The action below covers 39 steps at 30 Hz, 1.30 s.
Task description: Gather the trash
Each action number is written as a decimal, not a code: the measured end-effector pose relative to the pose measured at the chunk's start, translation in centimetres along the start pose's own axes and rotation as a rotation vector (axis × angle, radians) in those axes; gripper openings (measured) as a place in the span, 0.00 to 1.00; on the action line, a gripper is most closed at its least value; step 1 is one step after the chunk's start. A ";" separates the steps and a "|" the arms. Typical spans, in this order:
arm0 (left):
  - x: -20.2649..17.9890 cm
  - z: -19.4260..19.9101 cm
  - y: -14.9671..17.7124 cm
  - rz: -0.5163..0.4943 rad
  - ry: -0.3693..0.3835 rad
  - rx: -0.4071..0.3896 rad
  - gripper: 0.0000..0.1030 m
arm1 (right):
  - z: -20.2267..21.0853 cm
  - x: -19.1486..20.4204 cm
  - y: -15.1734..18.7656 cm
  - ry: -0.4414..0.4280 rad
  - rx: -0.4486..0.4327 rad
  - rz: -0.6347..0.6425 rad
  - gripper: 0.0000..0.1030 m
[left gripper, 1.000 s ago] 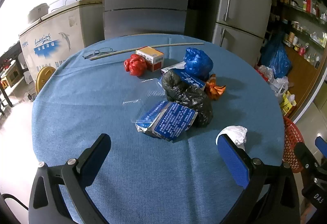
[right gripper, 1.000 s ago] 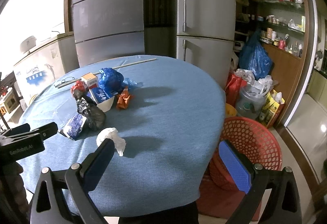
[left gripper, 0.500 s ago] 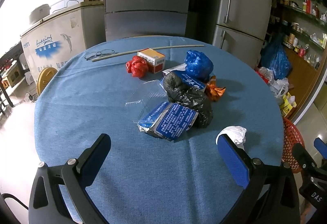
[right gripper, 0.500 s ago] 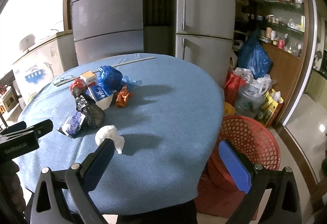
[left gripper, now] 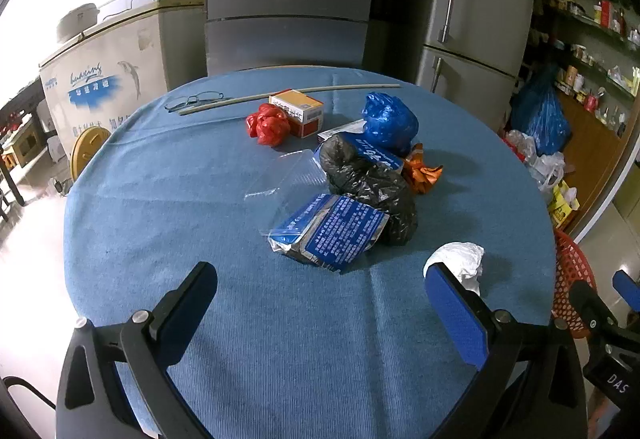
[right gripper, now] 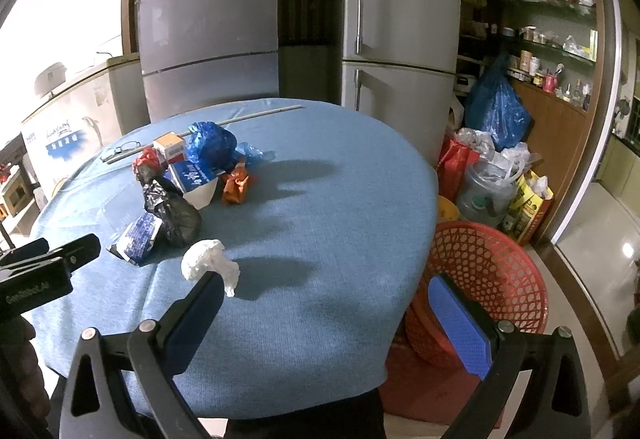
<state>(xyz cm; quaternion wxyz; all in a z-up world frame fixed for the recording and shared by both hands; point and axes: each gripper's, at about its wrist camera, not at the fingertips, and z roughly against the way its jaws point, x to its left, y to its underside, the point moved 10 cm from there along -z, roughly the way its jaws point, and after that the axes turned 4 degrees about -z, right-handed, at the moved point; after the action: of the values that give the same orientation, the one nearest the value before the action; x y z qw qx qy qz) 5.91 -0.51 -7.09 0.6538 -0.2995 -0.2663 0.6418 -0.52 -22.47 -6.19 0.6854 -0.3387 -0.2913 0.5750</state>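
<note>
Near the front right rim of the round bench (left gripper: 160,223) with its ribbed blue cloth: crumpled white tissue wad (left gripper: 460,257), soft and lumpy, alone, partly hidden behind the right blue pad of the left tool (left gripper: 320,275). From the right wrist view, sits just past the left fingertip of the right tool (right gripper: 326,283).

Further in, heaped mid-bench: shiny blue printed foil packet (left gripper: 332,231), flat and creased, leaning against a wrinkled black plastic bag (left gripper: 368,187). Left of those, clear flat plastic zip bag (left gripper: 288,175), hard to make out against the cloth. Behind the black bag, white box with a blue printed top (right gripper: 196,179), mostly covered; twisted orange foil wrapper (left gripper: 420,171) at its right; knotted glossy blue plastic bag (left gripper: 390,123) beyond. Further back, bunched red plastic bag (left gripper: 268,125) touching a small orange-and-white carton (left gripper: 298,111).

Along the far rim: thin pale stick (left gripper: 288,95) and wire-framed glasses (left gripper: 196,99).

Both tools wide apart, gripping nothing, held over the near edge. Bare cloth between the left tool and the heap; broad bare stretch on the bench's right half.

Below the right rim, on the floor: round red lattice plastic basket (right gripper: 480,271), its near wall cut off by the right tool's finger. Beyond it, bags and bottles crowded against grey fridges; details there too small to tell.
</note>
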 end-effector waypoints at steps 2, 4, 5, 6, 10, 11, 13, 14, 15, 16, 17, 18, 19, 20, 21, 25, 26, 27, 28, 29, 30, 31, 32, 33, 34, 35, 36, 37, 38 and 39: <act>0.1 0.0 0.0 0.003 -0.001 -0.001 1.00 | 0.0 0.0 0.0 0.001 0.001 0.001 1.00; 0.2 0.1 0.0 0.007 0.000 -0.004 1.00 | 0.1 0.0 0.0 0.002 0.000 0.002 1.00; 0.2 0.1 0.0 0.009 0.000 -0.005 1.00 | 0.1 0.1 0.0 0.003 -0.001 0.003 1.00; 0.3 0.1 0.1 0.011 -0.001 -0.005 1.00 | 0.1 0.1 0.0 0.003 -0.001 0.004 1.00; 0.6 0.1 0.2 0.021 -0.005 -0.004 1.00 | 0.1 0.1 0.1 0.003 0.002 0.004 1.00; 0.8 0.1 0.3 0.025 -0.007 -0.003 1.00 | 0.2 0.2 0.1 0.003 0.004 0.005 1.00; 1.1 0.1 0.3 0.035 -0.010 0.000 1.00 | 0.2 0.2 0.2 0.002 0.008 0.006 1.00; 1.2 0.0 0.4 0.040 -0.011 0.002 1.00 | 0.1 0.2 0.2 0.001 0.012 0.007 1.00; 1.5 -0.1 0.5 0.047 -0.013 0.004 1.00 | 0.1 0.3 0.3 0.000 0.014 0.009 1.00; 1.6 -0.1 0.5 0.051 -0.013 0.006 1.00 | 0.1 0.3 0.3 -0.001 0.015 0.009 1.00; 1.8 -0.2 0.6 0.056 -0.016 0.009 1.00 | 0.0 0.3 0.4 -0.003 0.018 0.010 1.00; 1.9 -0.3 0.7 0.059 -0.019 0.012 1.00 | 0.0 0.3 0.4 -0.004 0.021 0.010 1.00; 2.1 -0.5 0.8 0.066 -0.020 0.018 1.00 | -0.1 0.2 0.5 -0.005 0.022 0.008 1.00; 2.2 -0.5 0.9 0.070 -0.020 0.023 1.00 | -0.1 0.2 0.5 -0.005 0.023 0.007 1.00; 2.4 -0.7 1.1 0.076 -0.021 0.031 1.00 | -0.2 0.2 0.5 -0.007 0.025 0.006 1.00; 2.5 -1.3 1.7 0.080 -0.003 0.058 1.00 | -0.8 0.5 0.4 -0.043 0.042 0.002 1.00; 2.5 -1.4 1.8 0.075 -0.001 0.063 1.00 | -1.1 1.0 0.5 -0.065 0.053 0.009 1.00; 2.5 -1.5 1.9 0.069 -0.002 0.068 1.00 | -1.5 1.6 0.5 -0.091 0.069 0.019 1.00; 2.5 -1.6 2.0 0.065 -0.003 0.074 1.00 | -1.9 2.3 0.6 -0.118 0.085 0.033 1.00; 2.5 -1.7 2.1 0.065 -0.001 0.079 1.00 | -2.3 3.2 0.6 -0.148 0.098 0.053 1.00; 2.6 -1.9 2.2 0.070 0.006 0.085 1.00 | -2.7 4.1 0.5 -0.176 0.106 0.069 1.00; 2.8 -2.0 2.2 0.078 0.011 0.088 1.00 | -3.0 4.6 0.4 -0.189 0.110 0.072 1.00; 3.2 -2.0 2.2 0.087 0.011 0.089 1.00 | -3.5 5.5 0.2 -0.218 0.124 0.067 1.00; 3.7 -2.2 2.3 0.101 0.003 0.094 1.00 | -4.0 6.2 0.0 -0.243 0.131 0.061 1.00; 4.1 -2.3 2.4 0.110 -0.002 0.096 1.00 | -4.4 6.7 -0.2 -0.260 0.134 0.058 1.00; 4.6 -2.4 2.5 0.120 -0.010 0.100 1.00 | -5.2 7.4 -0.4 -0.276 0.143 0.053 1.00; 5.1 -2.5 2.6 0.132 -0.017 0.107 1.00 | -5.9 7.8 -0.5 -0.283 0.159 0.047 1.00; 5.4 -2.6 2.6 0.137 -0.016 0.108 1.00 | -6.7 8.3 -0.5 -0.300 0.177 0.037 1.00; 5.6 -2.6 2.7 0.144 -0.011 0.110 1.00 | -7.4 8.7 -0.4 -0.310 0.188 0.035 1.00; 5.8 -2.7 2.6 0.152 0.002 0.108 1.00 | -8.2 9.2 -0.3 -0.310 0.206 0.034 1.00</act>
<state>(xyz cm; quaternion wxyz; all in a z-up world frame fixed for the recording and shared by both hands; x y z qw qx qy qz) 6.26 5.16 -11.04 0.6185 -0.2838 -0.2073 0.7028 7.63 -14.52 -10.81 0.6534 -0.1788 -0.3273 0.6588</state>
